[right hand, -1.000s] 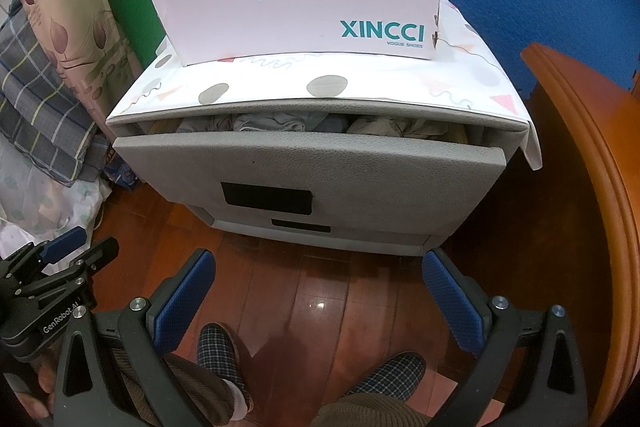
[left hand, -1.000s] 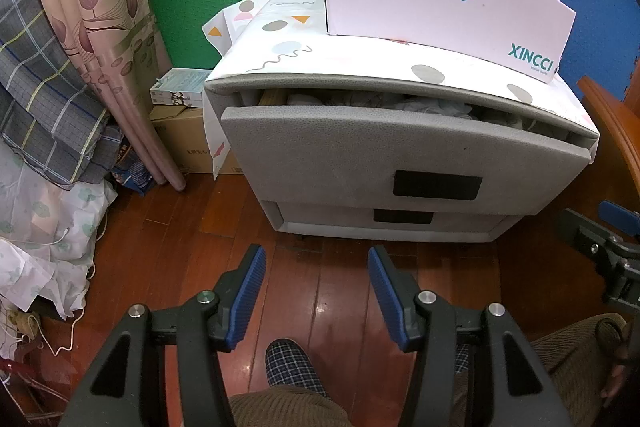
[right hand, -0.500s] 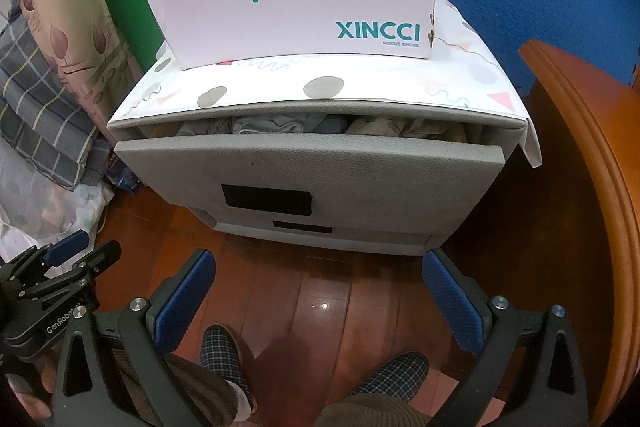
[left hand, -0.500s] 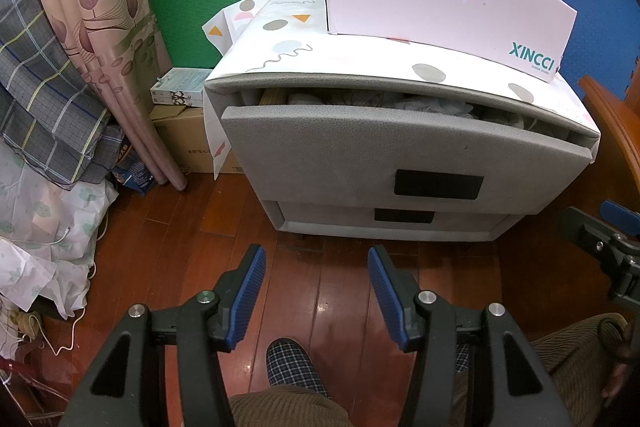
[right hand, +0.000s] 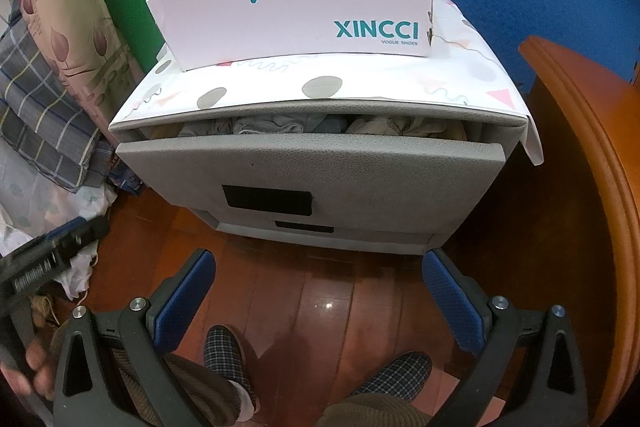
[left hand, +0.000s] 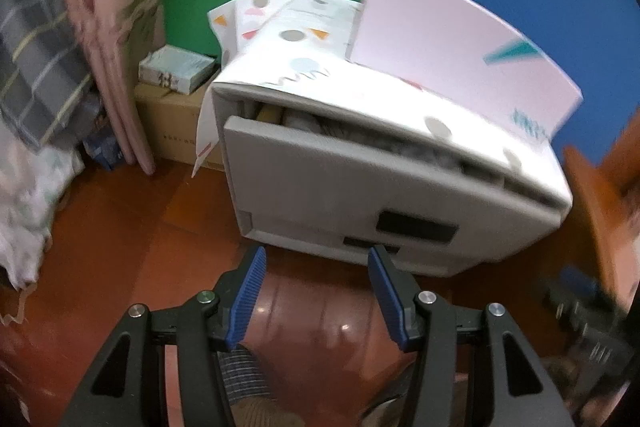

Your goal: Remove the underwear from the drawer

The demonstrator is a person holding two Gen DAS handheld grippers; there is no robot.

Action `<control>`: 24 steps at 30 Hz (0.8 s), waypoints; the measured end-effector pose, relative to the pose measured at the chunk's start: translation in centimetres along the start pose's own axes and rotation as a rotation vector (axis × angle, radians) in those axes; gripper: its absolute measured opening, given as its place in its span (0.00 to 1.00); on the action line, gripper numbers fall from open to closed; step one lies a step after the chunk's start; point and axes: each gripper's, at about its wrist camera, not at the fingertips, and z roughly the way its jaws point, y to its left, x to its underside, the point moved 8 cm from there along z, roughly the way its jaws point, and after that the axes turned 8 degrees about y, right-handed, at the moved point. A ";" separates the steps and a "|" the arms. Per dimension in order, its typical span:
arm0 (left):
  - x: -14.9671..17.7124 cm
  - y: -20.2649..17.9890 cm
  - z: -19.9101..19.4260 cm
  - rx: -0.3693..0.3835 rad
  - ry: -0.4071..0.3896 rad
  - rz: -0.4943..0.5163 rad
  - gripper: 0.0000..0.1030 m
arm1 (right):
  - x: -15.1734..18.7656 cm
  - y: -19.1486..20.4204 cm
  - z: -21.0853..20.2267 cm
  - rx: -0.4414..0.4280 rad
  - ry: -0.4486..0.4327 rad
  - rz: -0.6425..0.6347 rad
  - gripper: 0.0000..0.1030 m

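Observation:
A low grey chest stands against the wall, its top drawer (right hand: 312,163) pulled out a little. Crumpled pale underwear (right hand: 280,126) fills the gap above the drawer front; in the blurred left wrist view the same clothes (left hand: 360,135) show as a grey strip. My left gripper (left hand: 316,291) hangs open over the wooden floor in front of the chest, nothing between its blue pads. My right gripper (right hand: 318,291) is open wider, also above the floor short of the drawer. The left gripper's body (right hand: 52,259) shows at the lower left of the right wrist view.
A pink shoe box (right hand: 296,7) stands on the chest's patterned top sheet (right hand: 320,83). Curtains and plaid bedding (right hand: 44,99) crowd the left; a cardboard box (left hand: 176,131) sits beside the chest. Orange wooden furniture (right hand: 584,187) is on the right. A person's slippered feet (right hand: 224,351) rest below.
The left gripper has shifted and rolled, so the chest now looks tilted and blurred in its view. The right gripper has stayed put.

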 end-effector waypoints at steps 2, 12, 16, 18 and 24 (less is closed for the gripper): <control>-1.3 0.9 0.5 0.049 0.006 -0.067 0.53 | 0.0 0.0 0.0 -0.004 0.001 0.002 1.00; -6.9 2.6 3.5 0.181 0.045 -0.236 0.64 | 0.0 -0.6 0.3 -0.025 0.015 0.020 1.00; -8.0 3.1 5.3 0.184 0.082 -0.274 0.65 | 0.0 -0.7 0.4 -0.034 0.020 0.027 1.00; -8.3 3.4 6.2 0.188 0.098 -0.290 0.66 | 0.0 -0.7 0.5 -0.034 0.022 0.027 1.00; -8.8 4.0 8.3 0.190 0.134 -0.326 0.66 | 0.0 -0.6 0.6 -0.036 0.027 0.026 1.00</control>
